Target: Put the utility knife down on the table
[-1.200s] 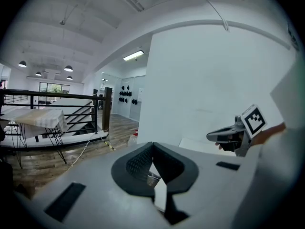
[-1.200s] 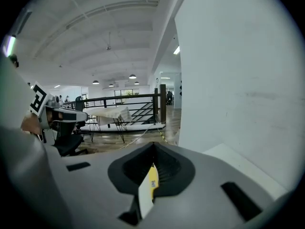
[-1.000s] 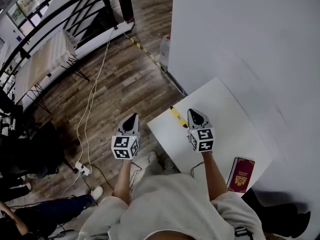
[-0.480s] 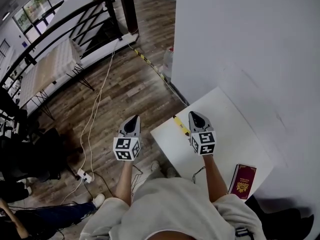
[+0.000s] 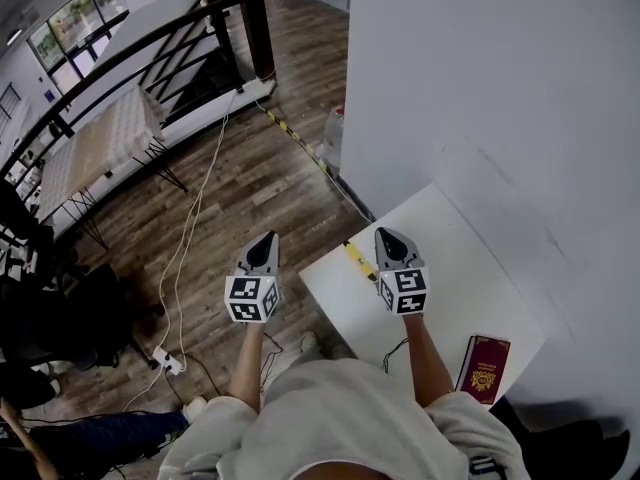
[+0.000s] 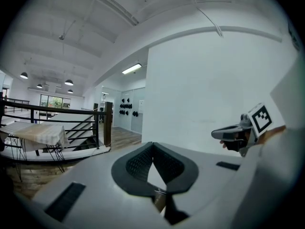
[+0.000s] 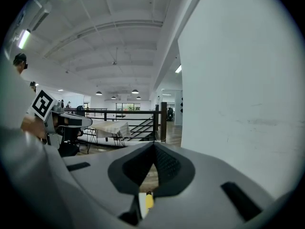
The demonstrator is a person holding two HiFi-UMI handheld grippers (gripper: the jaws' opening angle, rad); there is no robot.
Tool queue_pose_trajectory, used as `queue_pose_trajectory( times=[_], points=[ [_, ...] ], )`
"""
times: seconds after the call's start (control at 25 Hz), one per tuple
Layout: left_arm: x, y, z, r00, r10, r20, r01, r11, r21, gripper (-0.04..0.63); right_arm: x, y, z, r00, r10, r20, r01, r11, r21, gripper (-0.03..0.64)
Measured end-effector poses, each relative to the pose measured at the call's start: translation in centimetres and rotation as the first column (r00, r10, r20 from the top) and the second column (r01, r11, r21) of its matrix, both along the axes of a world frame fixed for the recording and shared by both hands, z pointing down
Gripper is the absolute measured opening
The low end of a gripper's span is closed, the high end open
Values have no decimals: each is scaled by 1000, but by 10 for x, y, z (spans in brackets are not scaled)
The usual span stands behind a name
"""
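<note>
The yellow utility knife (image 5: pixel 358 260) lies on the white table (image 5: pixel 470 258) near its left edge, free of both grippers. My right gripper (image 5: pixel 386 236) hovers over the table just right of the knife, jaws shut and empty. In the right gripper view (image 7: pixel 153 144) a bit of the yellow knife (image 7: pixel 149 200) shows below the closed jaws. My left gripper (image 5: pixel 263 250) hangs over the wooden floor to the left of the table, also shut with nothing in it. In the left gripper view (image 6: pixel 152 144) its pads meet at the tip.
A dark red booklet (image 5: pixel 483 366) lies at the table's near right corner. A white wall (image 5: pixel 500 88) rises right behind the table. White cables (image 5: pixel 185 253) and a power strip (image 5: pixel 166 339) lie on the floor, beyond them a black railing (image 5: pixel 130 48) and a cloth-covered table (image 5: pixel 95 138).
Both grippers have lifted a little and stay shut. The knife lies still on the table.
</note>
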State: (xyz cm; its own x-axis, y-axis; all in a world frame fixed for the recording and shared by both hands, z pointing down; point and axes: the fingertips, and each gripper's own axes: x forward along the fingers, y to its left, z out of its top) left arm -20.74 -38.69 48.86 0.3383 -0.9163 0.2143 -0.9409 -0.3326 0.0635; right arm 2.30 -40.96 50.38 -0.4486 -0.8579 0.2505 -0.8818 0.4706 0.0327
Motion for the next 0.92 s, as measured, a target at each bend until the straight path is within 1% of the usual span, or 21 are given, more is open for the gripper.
queue_pose_trajectory(
  times=[0.92],
  points=[
    [-1, -3, 0, 1000, 6, 1, -6, 1000, 1, 8, -1, -2, 5, 1000, 5, -18, -5, 1000, -10, -3]
  ],
)
